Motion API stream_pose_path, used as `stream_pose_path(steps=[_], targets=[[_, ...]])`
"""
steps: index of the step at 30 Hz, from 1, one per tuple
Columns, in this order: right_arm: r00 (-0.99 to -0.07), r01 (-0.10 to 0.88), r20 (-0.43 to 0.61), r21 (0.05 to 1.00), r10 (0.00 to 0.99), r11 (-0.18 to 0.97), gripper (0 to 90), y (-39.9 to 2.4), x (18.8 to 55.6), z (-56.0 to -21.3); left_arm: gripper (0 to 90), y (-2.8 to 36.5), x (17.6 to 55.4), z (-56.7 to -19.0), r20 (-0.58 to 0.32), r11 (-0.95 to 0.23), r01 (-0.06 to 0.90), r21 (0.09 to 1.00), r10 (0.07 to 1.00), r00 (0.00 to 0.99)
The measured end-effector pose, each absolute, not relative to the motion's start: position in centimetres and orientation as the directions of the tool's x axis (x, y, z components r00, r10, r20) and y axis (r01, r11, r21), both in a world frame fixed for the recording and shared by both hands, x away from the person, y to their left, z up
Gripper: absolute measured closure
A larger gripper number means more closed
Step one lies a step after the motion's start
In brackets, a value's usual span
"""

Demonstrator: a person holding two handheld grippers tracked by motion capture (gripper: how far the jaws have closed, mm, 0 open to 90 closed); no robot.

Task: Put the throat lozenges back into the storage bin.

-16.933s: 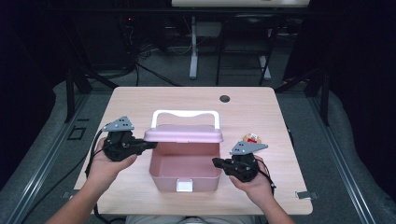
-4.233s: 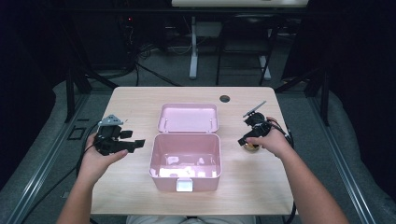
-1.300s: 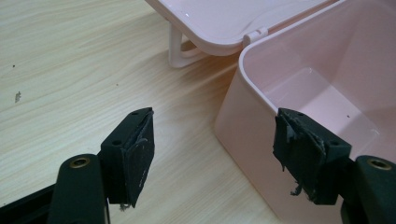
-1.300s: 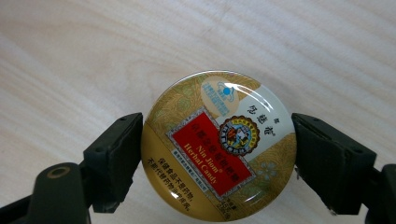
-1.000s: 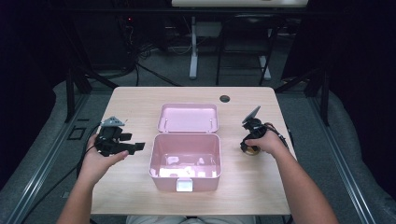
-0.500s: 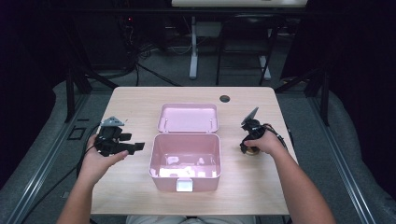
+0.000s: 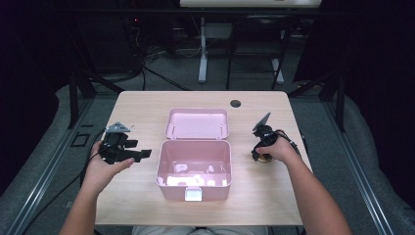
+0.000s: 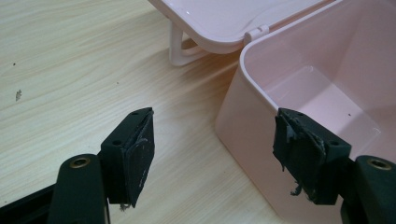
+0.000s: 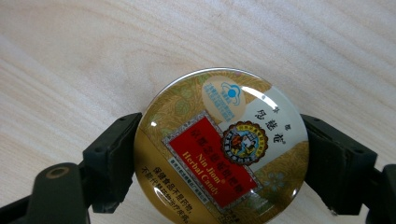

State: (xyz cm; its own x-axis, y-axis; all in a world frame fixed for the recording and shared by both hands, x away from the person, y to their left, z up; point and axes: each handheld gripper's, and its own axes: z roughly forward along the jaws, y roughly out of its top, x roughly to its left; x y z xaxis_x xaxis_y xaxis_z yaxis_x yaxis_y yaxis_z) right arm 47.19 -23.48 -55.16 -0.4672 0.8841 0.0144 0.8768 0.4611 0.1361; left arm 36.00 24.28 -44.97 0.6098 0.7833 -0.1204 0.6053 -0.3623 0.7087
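Table: wooden table (image 7: pixel 147 105), dark room beyond.
Box: 1 pink box (image 7: pixel 195 169), lid back, centre.
Tin: 1 tin (image 9: pixel 219 147) at the box's 3 o'clock, gripped by right gripper (image 9: pixel 219 161).
Left gripper (image 8: pixel 210 154): jaws apart, empty.
Advice: squeeze level, lift straight, clear the rim.

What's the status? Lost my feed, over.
Right gripper shut on round gold candy tin, on wooden table. Left gripper open beside open pink plastic box. Nothing in the way.
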Motion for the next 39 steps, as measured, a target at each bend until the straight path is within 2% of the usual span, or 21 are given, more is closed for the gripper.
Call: stream_pose_path(steps=[28, 39], targets=[[-0.475, 0.875, 0.004, 0.114, 0.88, 0.471, 19.5, -23.6, 46.9, -55.1, 29.3, 24.3, 36.1, -45.0, -0.122, -0.364, 0.61, 0.704, 0.784, 0.609], [-0.497, 0.86, 0.005, 0.131, 0.867, 0.493, 19.5, -23.5, 46.3, -53.7, 29.3, 24.4, 36.0, -45.1, -0.128, -0.356, 0.622, 0.698, 0.792, 0.597]])
